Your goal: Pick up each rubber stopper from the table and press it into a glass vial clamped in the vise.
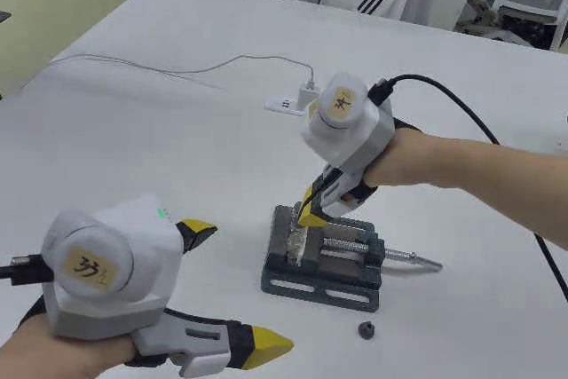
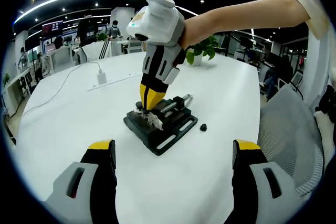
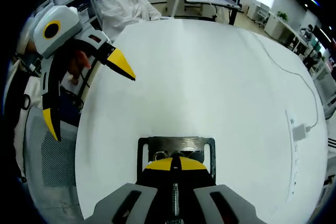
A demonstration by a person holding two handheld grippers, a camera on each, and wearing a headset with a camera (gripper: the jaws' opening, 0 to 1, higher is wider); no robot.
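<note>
On white table (image 1: 133,130), blocky vise (image 1: 311,283), round stopper (image 1: 366,330)

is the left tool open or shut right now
Open: the left tool has its two yellow-tipped jaws spread wide apart, holding nothing.

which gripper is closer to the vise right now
Right. The right gripper is down over the vise, its tips at the vise's top. The left gripper hangs open off to the side, well apart from it.
</note>
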